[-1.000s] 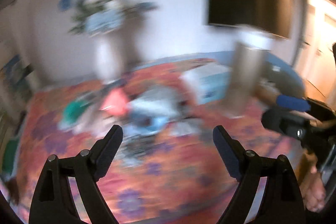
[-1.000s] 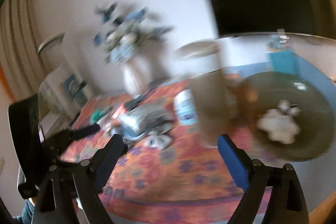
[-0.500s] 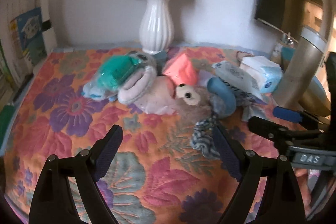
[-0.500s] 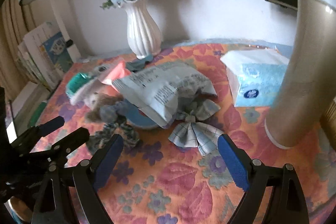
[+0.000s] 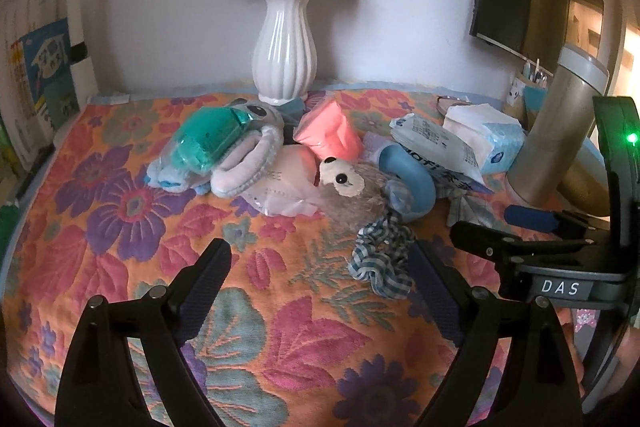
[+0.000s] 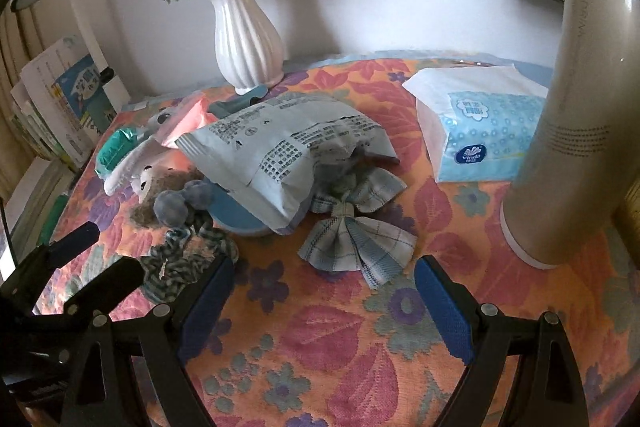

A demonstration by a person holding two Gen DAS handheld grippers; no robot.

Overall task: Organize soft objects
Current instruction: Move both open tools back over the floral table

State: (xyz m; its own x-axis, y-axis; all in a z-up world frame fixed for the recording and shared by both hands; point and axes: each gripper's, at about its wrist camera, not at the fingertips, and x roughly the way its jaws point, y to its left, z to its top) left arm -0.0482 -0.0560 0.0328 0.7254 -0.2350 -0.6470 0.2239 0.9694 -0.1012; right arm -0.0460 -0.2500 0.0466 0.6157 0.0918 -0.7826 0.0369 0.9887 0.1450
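Soft objects are lying heaped mid-cloth in front of the white vase (image 5: pixel 285 43): plush toy (image 5: pixel 352 187), checked scrunchie (image 5: pixel 382 259), plaid bow (image 6: pixel 354 235). Left gripper (image 5: pixel 320 287) and right gripper (image 6: pixel 324 295) are both hovering released, nothing between the jaws, probably lining up a first pick. Only the right wrist view is showing the bow fully; the left is showing what may be a teal packet (image 5: pixel 208 139).

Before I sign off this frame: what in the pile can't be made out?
- Blue ring, right wrist view: mostly covered by the printed pouch.
- Pale packet, left wrist view: under the slipper and plush owl.
- Tall cylinder, right wrist view: top cut off by the edge.
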